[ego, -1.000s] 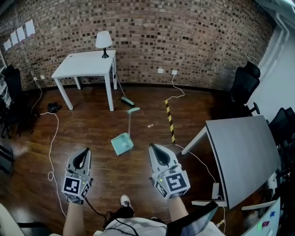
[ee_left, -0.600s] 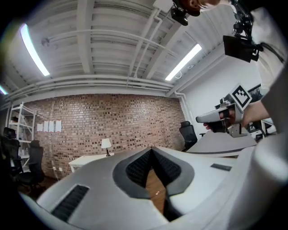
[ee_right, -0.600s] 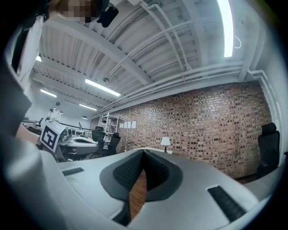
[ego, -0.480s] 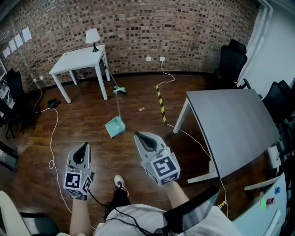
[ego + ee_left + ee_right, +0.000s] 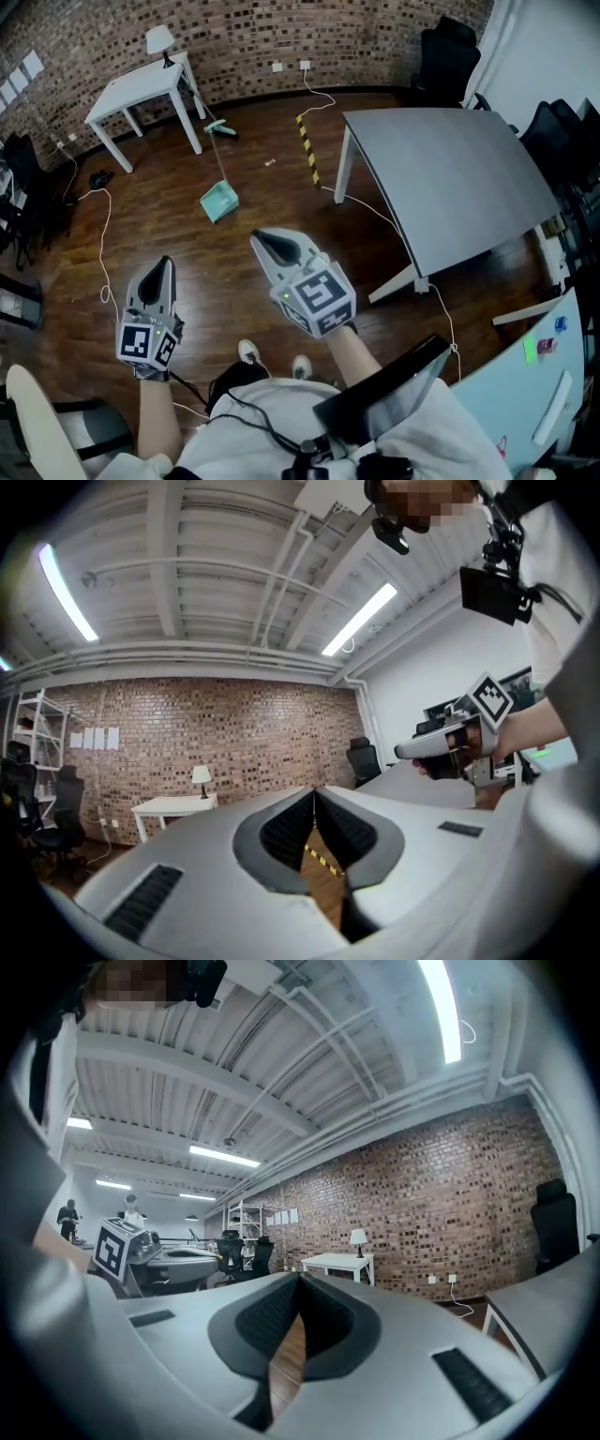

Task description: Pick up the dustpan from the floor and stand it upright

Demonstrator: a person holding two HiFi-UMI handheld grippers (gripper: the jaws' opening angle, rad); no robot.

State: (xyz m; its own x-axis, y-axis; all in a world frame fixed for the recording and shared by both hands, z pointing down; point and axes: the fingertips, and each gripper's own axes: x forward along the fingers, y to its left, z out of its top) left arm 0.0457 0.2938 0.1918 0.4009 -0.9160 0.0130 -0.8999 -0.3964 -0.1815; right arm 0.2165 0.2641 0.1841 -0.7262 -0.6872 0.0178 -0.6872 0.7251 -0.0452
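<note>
The teal dustpan (image 5: 217,202) lies flat on the wood floor in the head view, its long handle (image 5: 221,159) running away toward the white table. My left gripper (image 5: 165,263) is shut and empty, low on the left, well short of the pan. My right gripper (image 5: 260,237) is also shut and empty, and it points level a little nearer the pan without touching it. In the left gripper view the closed jaws (image 5: 314,792) hide the dustpan, and the right gripper (image 5: 441,749) shows beside them. The right gripper view shows its closed jaws (image 5: 299,1279) over bare floor.
A broom (image 5: 216,125) leans by the white table (image 5: 141,84), which carries a lamp. A large grey table (image 5: 450,178) stands to the right. A black-and-yellow strip (image 5: 307,145) and loose cables (image 5: 103,234) lie on the floor. Black office chairs (image 5: 445,47) stand at the back right.
The head view has pulled back and swung right. The dustpan now sits smaller and farther from both grippers, and more of the grey table shows. Both grippers stayed shut.
</note>
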